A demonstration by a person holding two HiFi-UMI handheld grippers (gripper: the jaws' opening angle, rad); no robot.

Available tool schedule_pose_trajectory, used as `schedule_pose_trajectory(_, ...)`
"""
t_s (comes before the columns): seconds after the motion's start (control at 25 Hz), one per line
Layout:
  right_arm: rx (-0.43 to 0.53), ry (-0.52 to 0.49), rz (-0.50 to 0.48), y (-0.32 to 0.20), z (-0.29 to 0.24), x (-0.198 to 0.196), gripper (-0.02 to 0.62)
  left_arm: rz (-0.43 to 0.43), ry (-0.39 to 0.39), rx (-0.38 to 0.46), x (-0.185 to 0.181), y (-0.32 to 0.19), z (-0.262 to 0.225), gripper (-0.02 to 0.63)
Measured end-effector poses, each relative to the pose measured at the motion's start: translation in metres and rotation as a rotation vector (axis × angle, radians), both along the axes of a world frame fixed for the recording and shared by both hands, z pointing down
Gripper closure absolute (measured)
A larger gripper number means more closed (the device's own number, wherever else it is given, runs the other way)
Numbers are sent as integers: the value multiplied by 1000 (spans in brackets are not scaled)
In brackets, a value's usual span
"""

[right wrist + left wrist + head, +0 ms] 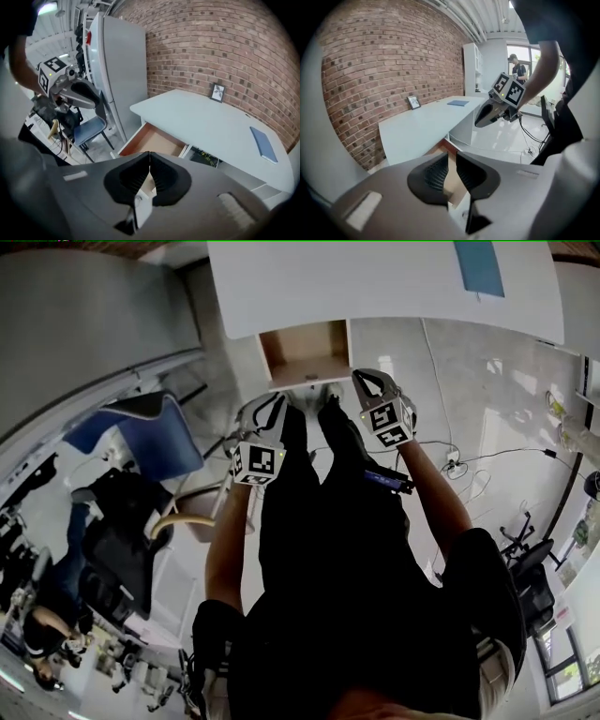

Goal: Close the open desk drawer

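Observation:
The white desk (375,287) stands ahead of me with its drawer (305,352) pulled out, its wood bottom bare. The drawer (152,140) also shows in the right gripper view under the desk top (211,122), and its wood edge (443,147) shows past the left jaws. My left gripper (261,415) hangs just short of the drawer's front at the left, jaws a little apart with nothing between them (451,161). My right gripper (373,383) is beside the drawer's right front corner, jaws shut and empty (150,164).
A blue flat item (478,266) and a small picture frame (217,92) lie on the desk. A blue chair (150,432) stands left of the drawer. Cables (469,465) run over the floor at the right. A brick wall (225,51) backs the desk; a tall white cabinet (124,70) stands beside it.

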State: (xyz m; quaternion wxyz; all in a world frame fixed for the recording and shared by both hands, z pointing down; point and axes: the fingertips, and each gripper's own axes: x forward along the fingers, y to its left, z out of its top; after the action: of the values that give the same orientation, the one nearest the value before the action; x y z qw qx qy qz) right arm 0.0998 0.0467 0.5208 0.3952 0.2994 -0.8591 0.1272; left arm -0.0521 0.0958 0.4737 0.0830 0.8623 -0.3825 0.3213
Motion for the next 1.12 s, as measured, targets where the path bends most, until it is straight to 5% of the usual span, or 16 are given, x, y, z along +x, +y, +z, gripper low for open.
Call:
schedule_pose_trajectory(0.4, -118, 214, -191, 36, 126, 2, 515, 223, -208, -138, -2, 21, 131, 446)
schedule_pose_trajectory(0.64, -42, 445, -395, 53, 190, 24, 483, 337, -304, -194, -2, 44, 198, 403)
schedule_pose_trajectory(1.12, -78, 566, -520, 61, 253, 40, 459, 345, -343, -290, -11, 50, 270, 385)
